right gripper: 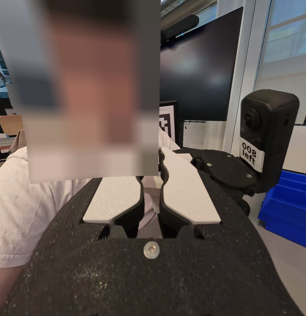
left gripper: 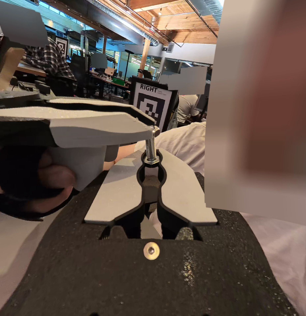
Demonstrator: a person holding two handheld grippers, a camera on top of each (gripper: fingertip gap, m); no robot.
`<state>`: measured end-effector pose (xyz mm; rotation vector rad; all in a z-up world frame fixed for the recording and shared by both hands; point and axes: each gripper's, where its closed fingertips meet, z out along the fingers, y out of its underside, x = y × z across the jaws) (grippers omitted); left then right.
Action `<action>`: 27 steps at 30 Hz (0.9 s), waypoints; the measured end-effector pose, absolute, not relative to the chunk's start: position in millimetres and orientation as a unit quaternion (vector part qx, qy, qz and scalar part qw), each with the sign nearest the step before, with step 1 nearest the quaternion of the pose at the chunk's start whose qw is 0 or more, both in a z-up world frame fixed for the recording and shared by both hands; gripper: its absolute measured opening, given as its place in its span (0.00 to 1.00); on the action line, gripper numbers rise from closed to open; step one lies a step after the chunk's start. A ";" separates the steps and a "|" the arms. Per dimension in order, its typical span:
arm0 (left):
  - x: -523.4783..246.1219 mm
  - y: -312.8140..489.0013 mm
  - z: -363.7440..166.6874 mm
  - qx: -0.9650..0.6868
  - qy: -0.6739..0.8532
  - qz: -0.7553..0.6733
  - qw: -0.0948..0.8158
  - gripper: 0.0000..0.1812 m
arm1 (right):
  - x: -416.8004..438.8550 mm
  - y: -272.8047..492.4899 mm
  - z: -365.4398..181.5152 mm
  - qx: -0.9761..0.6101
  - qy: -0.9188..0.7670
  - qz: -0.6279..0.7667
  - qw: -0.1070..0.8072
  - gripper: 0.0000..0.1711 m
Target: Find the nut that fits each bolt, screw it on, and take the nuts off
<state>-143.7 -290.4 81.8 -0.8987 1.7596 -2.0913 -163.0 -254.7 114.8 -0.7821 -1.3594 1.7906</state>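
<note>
The nut (left gripper: 150, 161) sits low on the threaded shank of the bolt (left gripper: 150, 147), pinched in the rounded notch near the tips of the left tongs (left gripper: 150, 162), which are closed on it. The bolt stands upright from there, its head clamped at the tips of the right tongs (left gripper: 153, 127), which reach in sideways from above — both held in the air, no tabletop in sight. In the right wrist view the right tongs' tips are hidden behind a blur patch.

This looks like the threading step, screwing on or off — I cannot tell which. Next, one pair must turn while the other holds firm, keeping the bolt straight.
</note>
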 end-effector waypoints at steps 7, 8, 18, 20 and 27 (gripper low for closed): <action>-142.6 -285.0 81.1 -0.319 0.607 -0.714 0.144 0.05 | -162.6 -248.7 114.4 -0.321 -0.534 0.675 0.396 0.09; -142.4 -283.7 81.8 -0.320 0.606 -0.714 0.147 0.05 | -163.1 -245.3 114.2 -0.332 -0.532 0.665 0.404 0.12; -117.5 -174.9 72.8 -0.479 0.567 -0.469 0.478 0.05 | -145.5 -173.6 138.7 -0.498 -0.423 0.469 0.595 0.19; -119.4 -159.2 75.8 -0.498 0.540 -0.437 0.519 0.05 | -138.1 -157.7 145.2 -0.525 -0.376 0.409 0.645 0.19; -126.5 -129.2 75.4 -0.540 0.487 -0.370 0.578 0.05 | -150.9 -140.5 131.3 -0.562 -0.323 0.323 0.689 0.18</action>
